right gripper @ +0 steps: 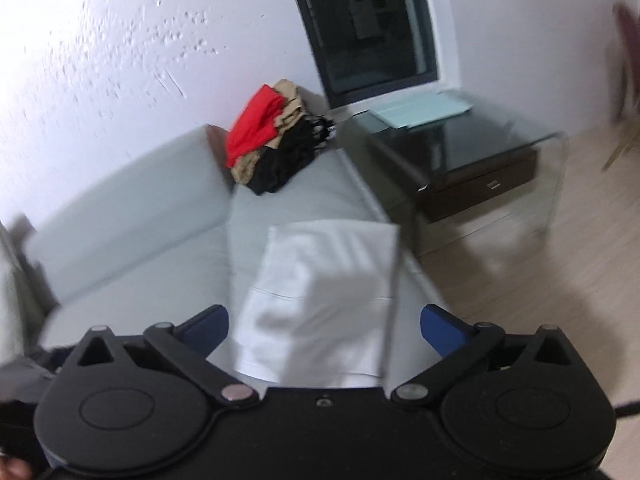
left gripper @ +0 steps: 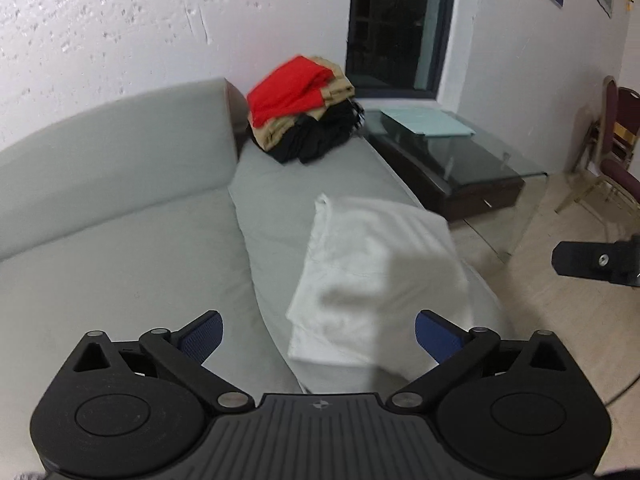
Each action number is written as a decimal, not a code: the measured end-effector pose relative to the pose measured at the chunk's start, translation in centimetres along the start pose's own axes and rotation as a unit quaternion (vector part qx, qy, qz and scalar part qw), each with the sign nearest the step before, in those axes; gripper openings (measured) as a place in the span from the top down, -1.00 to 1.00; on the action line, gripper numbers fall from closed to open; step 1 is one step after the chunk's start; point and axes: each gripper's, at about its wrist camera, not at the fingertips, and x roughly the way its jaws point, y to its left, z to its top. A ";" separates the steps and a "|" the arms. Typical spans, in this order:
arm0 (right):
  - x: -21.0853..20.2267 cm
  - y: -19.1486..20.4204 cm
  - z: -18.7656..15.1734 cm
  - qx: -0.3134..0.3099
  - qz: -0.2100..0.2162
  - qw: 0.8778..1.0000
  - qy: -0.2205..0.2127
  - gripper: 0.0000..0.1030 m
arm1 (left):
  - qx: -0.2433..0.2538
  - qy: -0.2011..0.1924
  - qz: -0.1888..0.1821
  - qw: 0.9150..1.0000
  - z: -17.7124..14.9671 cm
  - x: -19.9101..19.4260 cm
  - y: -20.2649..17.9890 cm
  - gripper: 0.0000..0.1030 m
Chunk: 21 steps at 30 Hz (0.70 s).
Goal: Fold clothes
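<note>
Both grippers are in your hands, tilted down toward a grey sofa (left gripper: pixel 132 216), and both are spread wide with nothing between the blue pads. The left gripper (left gripper: pixel 319 338) hangs above the near end of a white folded garment (left gripper: pixel 372 276), which lies flat on the sofa's right-hand seat cushion, close to its front edge. The right gripper (right gripper: pixel 325 330) looks down on the same garment (right gripper: pixel 324 288) from a slightly different angle. Neither gripper touches the cloth. At the far end of the sofa, well apart from the white piece, sits a pile of clothes (left gripper: pixel 304 114) with red on top, tan beneath and black at the bottom. The white piece looks finished, so the step in hand is probably to move on to that pile. To do it well, carry both grippers clear of the folded piece so you do not drag it, then pinch one garment from the top of the pile rather than several layers. A glass coffee table (left gripper: pixel 460 148) stands just beside the sofa's front edge; keep the right gripper away from it. The right-wrist view is smeared by motion, so the garment's creases and edges are hard to read there. How many pieces the pile holds cannot be told.
</note>
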 end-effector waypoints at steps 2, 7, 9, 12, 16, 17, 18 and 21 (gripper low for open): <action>-0.5 1.0 0.0 -0.014 -0.027 0.999 0.010 -1.00 | 0.006 0.004 0.004 1.000 -0.1 -0.7 -0.6 -0.99; -0.4 1.6 -0.1 0.008 -0.072 0.997 0.042 -1.00 | 0.038 -0.011 0.002 0.999 -0.9 -2.2 -2.1 -0.99; -0.6 1.5 -0.3 0.019 -0.069 0.996 0.051 -1.00 | 0.033 -0.008 -0.009 0.999 -1.1 -2.5 -2.3 -0.99; -0.9 1.5 -0.9 0.009 -0.074 0.996 0.046 -1.00 | 0.028 0.000 -0.019 0.999 -1.5 -2.5 -2.5 -0.99; -1.3 2.1 -1.5 -0.017 -0.075 0.996 0.048 -1.00 | 0.027 0.002 -0.011 1.000 -1.9 -2.5 -3.0 -0.99; -1.3 2.2 -1.6 -0.021 -0.073 0.996 0.048 -1.00 | 0.026 0.002 -0.009 1.000 -2.0 -2.5 -3.0 -0.99; -1.3 2.2 -1.7 -0.023 -0.072 0.996 0.047 -1.00 | 0.024 0.002 -0.009 1.000 -2.0 -2.4 -3.1 -0.99; -1.3 2.2 -1.8 -0.025 -0.075 0.996 0.043 -1.00 | 0.019 0.002 -0.013 1.000 -2.1 -2.3 -3.0 -0.99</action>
